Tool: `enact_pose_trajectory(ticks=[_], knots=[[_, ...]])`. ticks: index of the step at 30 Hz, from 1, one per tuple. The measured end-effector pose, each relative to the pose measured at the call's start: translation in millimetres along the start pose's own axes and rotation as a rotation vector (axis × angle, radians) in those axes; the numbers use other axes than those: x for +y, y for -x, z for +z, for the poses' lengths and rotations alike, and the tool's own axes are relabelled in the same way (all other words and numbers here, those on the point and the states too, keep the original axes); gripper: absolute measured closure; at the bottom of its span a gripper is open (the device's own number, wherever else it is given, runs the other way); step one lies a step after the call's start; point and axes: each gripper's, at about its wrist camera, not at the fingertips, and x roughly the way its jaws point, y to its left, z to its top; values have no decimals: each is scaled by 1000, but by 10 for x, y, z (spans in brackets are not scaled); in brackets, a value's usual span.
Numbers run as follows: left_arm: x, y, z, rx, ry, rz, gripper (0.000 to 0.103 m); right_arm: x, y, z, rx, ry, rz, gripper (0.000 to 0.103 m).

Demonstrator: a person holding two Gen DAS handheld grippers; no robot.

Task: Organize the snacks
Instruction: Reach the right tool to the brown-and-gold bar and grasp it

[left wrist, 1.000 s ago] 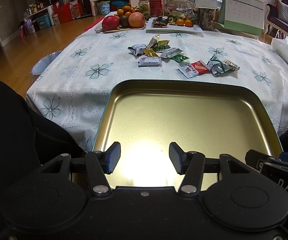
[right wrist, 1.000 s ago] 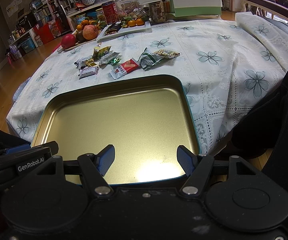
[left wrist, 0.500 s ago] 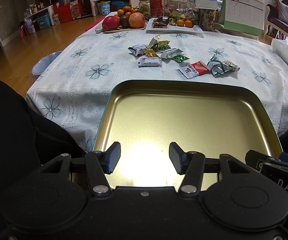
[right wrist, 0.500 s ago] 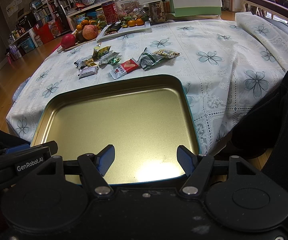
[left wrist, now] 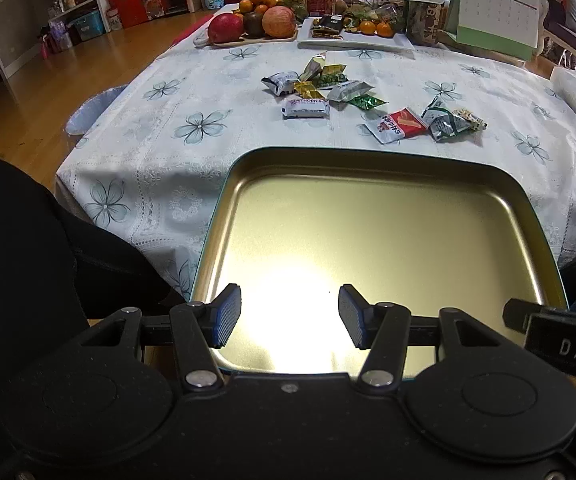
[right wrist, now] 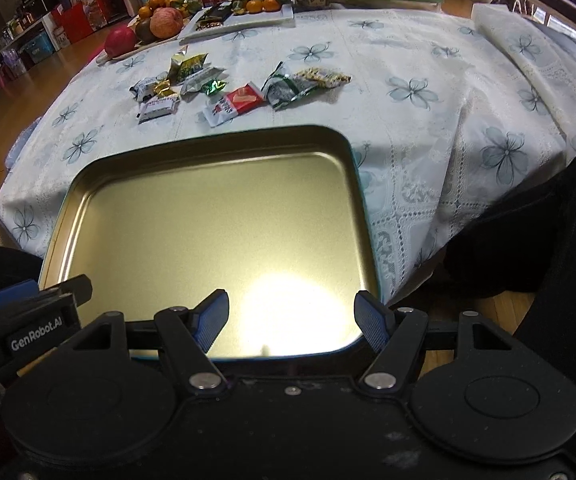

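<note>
Snacks point(left wrist: 344, 96) small, labels mostly unreadable

One gold tin tray point(left wrist: 384, 168), about nine snack packets point(left wrist: 306, 107), two open tongs point(left wrist: 290, 316), one calendar point(left wrist: 496, 8).

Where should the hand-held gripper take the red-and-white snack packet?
Across its narrow width, coming from above. The red-and-white snack packet lies flat on the tablecloth, angled, clear of the green packet beside it, so pinching its long edges looks easiest.

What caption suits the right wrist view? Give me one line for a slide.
Open right gripper poised over an empty gold tin tray, snack packets scattered beyond on the floral tablecloth.
</note>
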Motion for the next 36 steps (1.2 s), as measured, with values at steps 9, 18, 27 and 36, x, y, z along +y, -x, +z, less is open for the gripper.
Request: enact_pose_trajectory(ticks=[9, 18, 27, 36], knots=[[27, 77, 477, -93, -27, 13, 43, 284, 463, 492, -473, 272, -422, 27], [49, -160, 1011, -78, -45, -9, 43, 205, 500, 1358, -499, 238, -366, 25], [176, -509, 1565, -30, 31, -46, 43, -127, -345, 2214, -121, -17, -74, 28], [231, -1035, 1873, 40, 36, -35, 44, -421, -1276, 2614, 141, -150, -35, 32]])
